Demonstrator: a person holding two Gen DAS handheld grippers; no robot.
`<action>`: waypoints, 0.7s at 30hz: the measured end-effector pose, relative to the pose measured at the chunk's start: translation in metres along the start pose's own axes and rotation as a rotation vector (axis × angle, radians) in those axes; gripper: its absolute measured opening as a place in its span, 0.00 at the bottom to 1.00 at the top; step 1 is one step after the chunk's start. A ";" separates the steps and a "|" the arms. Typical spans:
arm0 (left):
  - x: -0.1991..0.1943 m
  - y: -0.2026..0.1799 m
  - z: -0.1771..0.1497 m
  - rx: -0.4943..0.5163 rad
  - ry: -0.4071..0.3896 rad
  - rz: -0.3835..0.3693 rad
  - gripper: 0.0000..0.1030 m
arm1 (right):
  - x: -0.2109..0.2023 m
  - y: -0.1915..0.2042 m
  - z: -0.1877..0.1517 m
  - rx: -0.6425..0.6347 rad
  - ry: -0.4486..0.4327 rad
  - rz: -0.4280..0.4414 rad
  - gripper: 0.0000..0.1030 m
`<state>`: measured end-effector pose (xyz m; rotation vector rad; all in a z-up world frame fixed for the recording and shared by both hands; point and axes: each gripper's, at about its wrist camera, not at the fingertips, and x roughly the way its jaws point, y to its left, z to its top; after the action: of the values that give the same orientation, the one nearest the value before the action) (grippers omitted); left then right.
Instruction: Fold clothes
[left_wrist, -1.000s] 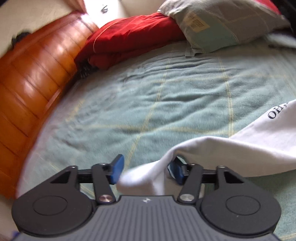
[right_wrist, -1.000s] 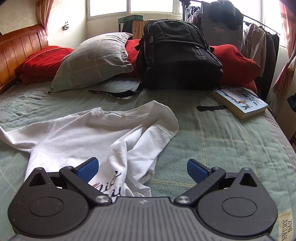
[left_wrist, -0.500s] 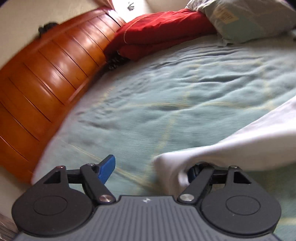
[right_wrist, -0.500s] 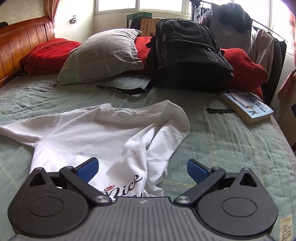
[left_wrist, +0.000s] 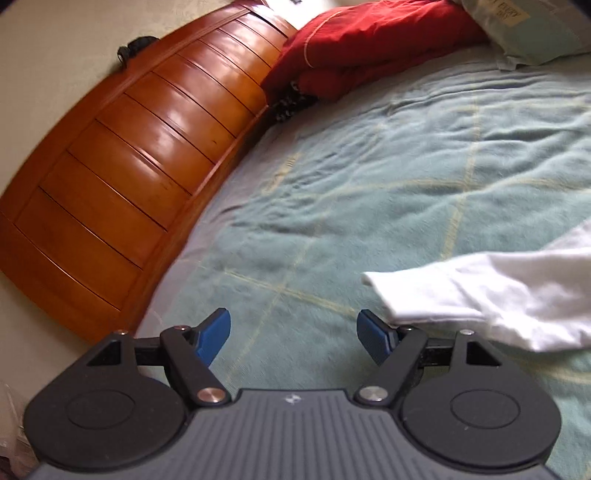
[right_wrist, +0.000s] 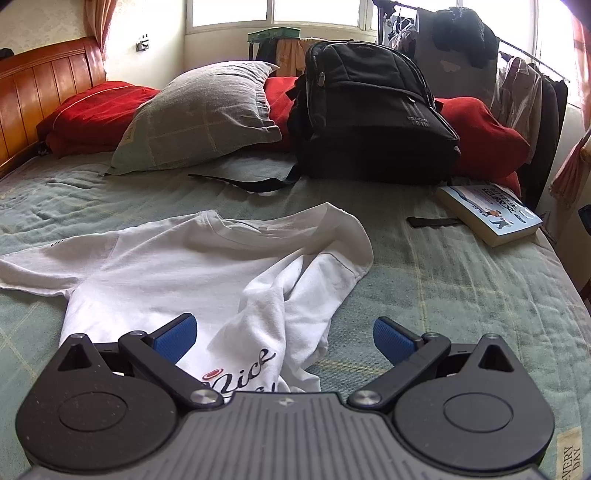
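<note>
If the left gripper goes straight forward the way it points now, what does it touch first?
Probably the bare green blanket. The left gripper is open and tilted down at the bed; the white T-shirt sleeve lies off to its right, and the wooden headboard is farther off.

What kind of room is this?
Most likely a bedroom: a bed with a wooden headboard, a pillow on the green blanket, and clothes hanging on a rack by the window.

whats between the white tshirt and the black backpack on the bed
In the right wrist view, mostly bare green bedspread separates the white t-shirt from the black backpack. Only the backpack's loose black strap lies across that stretch.
</note>
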<state>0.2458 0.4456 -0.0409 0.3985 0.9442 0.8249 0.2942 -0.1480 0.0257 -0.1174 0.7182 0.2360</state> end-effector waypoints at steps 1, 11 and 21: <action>-0.004 -0.002 -0.002 0.001 0.002 -0.021 0.75 | 0.000 -0.002 0.000 0.003 0.000 -0.002 1.00; -0.100 -0.083 -0.004 0.150 -0.075 -0.406 0.77 | -0.008 -0.034 -0.014 0.016 0.033 -0.050 1.00; -0.240 -0.177 -0.008 0.357 -0.255 -0.707 0.80 | -0.018 -0.083 -0.060 0.049 0.150 -0.072 1.00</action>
<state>0.2403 0.1480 -0.0238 0.4245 0.9042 -0.0418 0.2639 -0.2430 -0.0048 -0.1149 0.8667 0.1419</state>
